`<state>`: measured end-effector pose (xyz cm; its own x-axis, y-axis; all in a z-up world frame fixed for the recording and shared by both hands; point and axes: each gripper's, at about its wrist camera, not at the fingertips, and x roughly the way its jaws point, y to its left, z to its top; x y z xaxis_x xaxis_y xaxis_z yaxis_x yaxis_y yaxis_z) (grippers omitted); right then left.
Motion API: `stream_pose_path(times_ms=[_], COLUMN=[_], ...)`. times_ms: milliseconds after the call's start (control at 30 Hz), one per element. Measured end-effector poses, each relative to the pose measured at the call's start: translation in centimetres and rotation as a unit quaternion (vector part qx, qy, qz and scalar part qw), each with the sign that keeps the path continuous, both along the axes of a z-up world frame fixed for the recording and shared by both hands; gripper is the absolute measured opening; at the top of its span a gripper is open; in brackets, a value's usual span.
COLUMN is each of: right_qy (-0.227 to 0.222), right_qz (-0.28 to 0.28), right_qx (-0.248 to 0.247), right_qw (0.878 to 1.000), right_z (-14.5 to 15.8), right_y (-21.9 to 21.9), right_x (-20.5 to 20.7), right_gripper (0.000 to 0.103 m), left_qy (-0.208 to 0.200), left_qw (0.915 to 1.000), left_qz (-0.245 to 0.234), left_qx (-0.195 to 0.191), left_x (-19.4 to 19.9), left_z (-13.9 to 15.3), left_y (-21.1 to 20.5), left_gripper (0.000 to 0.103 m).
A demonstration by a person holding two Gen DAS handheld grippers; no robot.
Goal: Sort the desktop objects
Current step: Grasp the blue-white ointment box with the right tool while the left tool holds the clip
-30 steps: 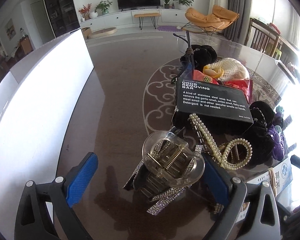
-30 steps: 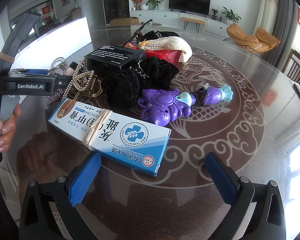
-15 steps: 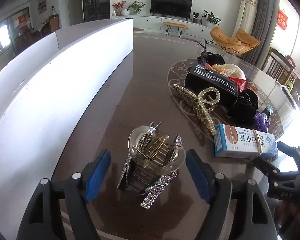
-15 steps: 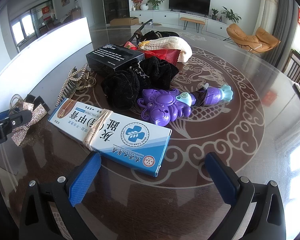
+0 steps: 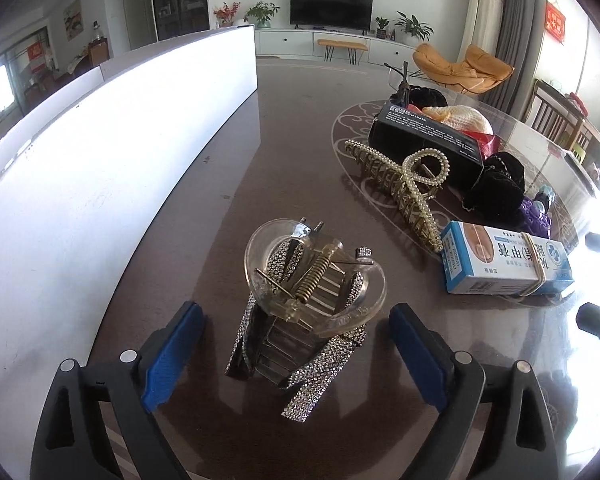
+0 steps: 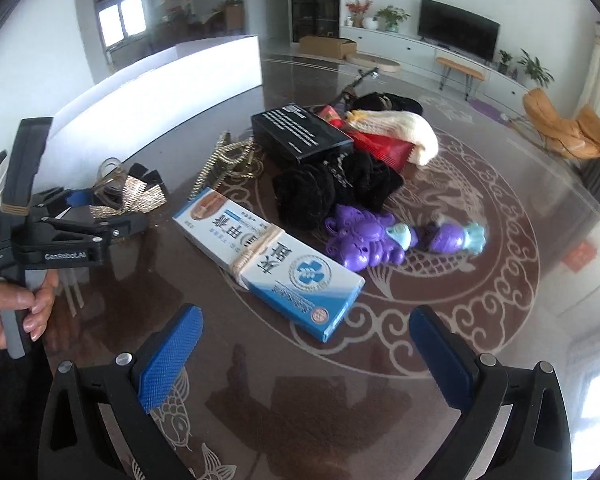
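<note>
A clear hair clip with a rhinestone bow [image 5: 312,280] rests on the dark glass table [image 5: 292,128], away from the pile. My left gripper [image 5: 294,309] straddles it; its jaws are opening and the blue pads stand clear of the clip on both sides. From the right wrist view the same clip [image 6: 128,196] lies by the left gripper [image 6: 100,212], which a hand holds. My right gripper [image 6: 306,318] hangs open and empty above the table, just in front of a blue and white box [image 6: 268,256] bound with a rubber band.
The pile holds a pearl claw clip [image 5: 404,184], a black box [image 6: 300,132], black scrunchies [image 6: 332,188], a purple toy [image 6: 364,240], a red packet [image 6: 380,146] and a cream mesh pouch [image 6: 404,132]. A long white panel [image 5: 100,152] borders the table's left side.
My left gripper carried the rhinestone clip left, out of the pile, set it on the table, and its jaws spread away from it. The right gripper rose slightly and rolled.
</note>
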<state>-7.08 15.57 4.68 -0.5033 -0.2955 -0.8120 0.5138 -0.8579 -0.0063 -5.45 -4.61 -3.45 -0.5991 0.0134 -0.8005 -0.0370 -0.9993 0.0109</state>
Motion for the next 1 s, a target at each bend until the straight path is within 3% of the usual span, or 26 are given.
stream_pose_path(times_ms=[133, 200, 300, 333, 400, 467, 533, 567, 667, 733, 833, 867, 933, 967, 1000], right_qy=[-0.030, -0.048, -0.063, -0.075, -0.069, -0.093, -0.120, -0.135, -0.155, -0.162, -0.139, -0.138, -0.130, -0.120, -0.125], right_qz=[0.141, 0.172, 0.199, 0.200, 0.189, 0.158, 0.123, 0.111, 0.085, 0.074, 0.087, 0.091, 0.089, 0.084, 0.080], right_qx=[0.022, 0.045, 0.082, 0.087, 0.093, 0.082, 0.059, 0.053, 0.033, 0.026, 0.054, 0.062, 0.074, 0.093, 0.094], right_qw=[0.989, 0.983, 0.975, 0.973, 0.975, 0.980, 0.983, 0.983, 0.984, 0.984, 0.985, 0.984, 0.985, 0.985, 0.985], right_z=[0.5, -0.4, -2.0, -2.4, -2.6, -2.6, -2.1, -2.1, -1.6, -1.5, -1.7, -2.0, -2.3, -2.3, -2.1], right_y=[-4.4, -6.4, -8.4, -8.7, -8.6, -7.8, -6.6, -6.2, -5.0, -4.6, -5.9, -6.6, -7.6, -8.1, -8.2], right_x=[-3.0, -4.2, -4.9, -5.0, -4.5, -3.7, -2.4, -1.6, -0.1, -0.1, -0.4, -0.6, -1.1, -1.1, -1.2], right_gripper=[0.103, 0.102, 0.092, 0.082, 0.079, 0.059, 0.051, 0.050, 0.052, 0.061, 0.065, 0.065, 0.060, 0.043, 0.044], left_qy=[0.001, 0.001, 0.001, 0.001, 0.001, 0.000, -0.002, -0.007, -0.016, -0.031, -0.052, -0.052, -0.041, -0.040, -0.042], left_qw=[1.0000, 1.0000, 1.0000, 1.0000, 1.0000, 1.0000, 1.0000, 1.0000, 0.9998, 0.9991, 0.9978, 0.9977, 0.9978, 0.9976, 0.9976], left_qz=[-0.002, 0.002, 0.006, 0.006, 0.006, 0.005, 0.005, 0.003, -0.015, -0.028, -0.040, -0.042, -0.051, -0.056, -0.054], left_qx=[0.004, 0.004, 0.004, 0.004, 0.004, 0.004, 0.004, 0.004, 0.002, 0.001, 0.000, -0.001, -0.002, -0.002, -0.008], left_x=[0.0, 0.1, 0.1, 0.1, 0.1, 0.1, 0.1, 0.0, 0.0, -0.4, -1.3, -1.5, -1.5, -1.5, -1.4], left_z=[0.0, -0.1, -0.1, -0.1, -0.1, -0.1, -0.1, -0.2, -0.2, -0.1, 0.0, 0.1, 0.7, 1.0, 1.2], left_y=[-0.1, -0.1, -0.2, -0.2, -0.2, -0.2, -0.2, -0.1, -0.1, -0.3, -0.5, -0.5, -0.2, 0.0, 0.1], left_gripper=[0.096, 0.097, 0.097, 0.097, 0.097, 0.097, 0.099, 0.103, 0.103, 0.103, 0.103, 0.098, 0.072, 0.052, 0.052])
